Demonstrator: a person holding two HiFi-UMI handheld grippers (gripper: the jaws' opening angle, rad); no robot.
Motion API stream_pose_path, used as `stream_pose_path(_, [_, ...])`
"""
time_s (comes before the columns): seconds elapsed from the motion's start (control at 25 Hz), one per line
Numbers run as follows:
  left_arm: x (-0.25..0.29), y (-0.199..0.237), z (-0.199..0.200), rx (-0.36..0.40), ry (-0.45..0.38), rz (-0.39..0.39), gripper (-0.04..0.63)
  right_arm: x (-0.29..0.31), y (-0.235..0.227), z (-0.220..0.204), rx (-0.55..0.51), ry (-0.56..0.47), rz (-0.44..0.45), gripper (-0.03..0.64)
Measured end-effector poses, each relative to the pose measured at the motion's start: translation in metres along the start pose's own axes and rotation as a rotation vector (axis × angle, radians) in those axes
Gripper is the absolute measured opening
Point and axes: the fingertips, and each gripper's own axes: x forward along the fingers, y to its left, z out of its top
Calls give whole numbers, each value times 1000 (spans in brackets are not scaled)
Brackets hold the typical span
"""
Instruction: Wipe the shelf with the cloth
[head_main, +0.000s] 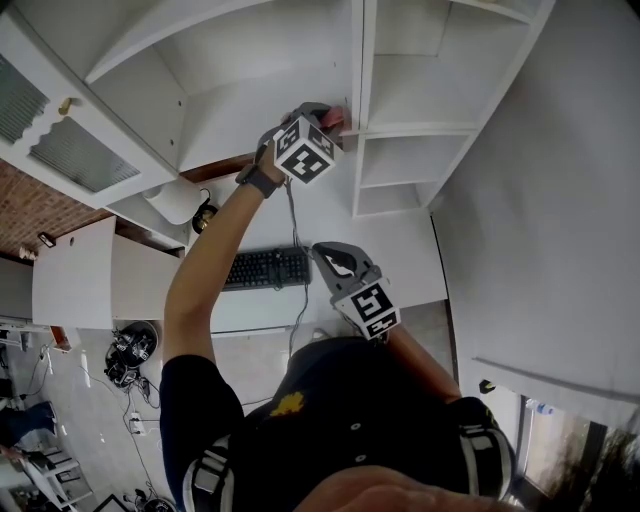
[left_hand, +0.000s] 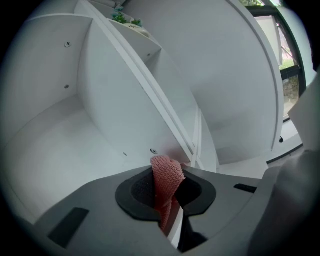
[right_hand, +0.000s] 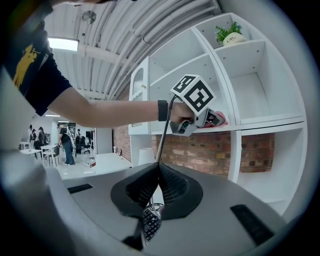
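The left gripper (left_hand: 167, 187) has its jaws closed tight on a salmon-pink knitted cloth (left_hand: 166, 175), and a short fold pokes out past the tips toward 12 o'clock. To wipe well from here, I judge the grip should stay firm. That free fold should be pressed flat on the white wooden shelf (left_hand: 60, 145) so that fabric rather than hard jaw tips meets the board. The strokes should then be long and overlapping, starting at the corner by the upright divider and running toward 9 o'clock.

In the head view the left gripper (head_main: 330, 120) is raised to the shelf (head_main: 250, 110). The cloth (head_main: 334, 119) shows at 3 o'clock of its marker cube, right beside the divider. It probably touches the board, though no view settles that.

The right gripper (right_hand: 157, 190) has its jaws pressed together with nothing between them. In the head view the right gripper (head_main: 322, 250) hangs low, well apart from the shelf, at 3 o'clock of a black computer keyboard (head_main: 265, 268).
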Motion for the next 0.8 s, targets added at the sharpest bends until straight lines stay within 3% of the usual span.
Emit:
stream_pose_path(0.52, [-22,20,-33,-83,55,68,66,19,39,-3,-29,20,130,5])
stream_pose_path(0.8, [-34,29,-46,-106,61,92,66,24,49,-1,-36,19,160,5])
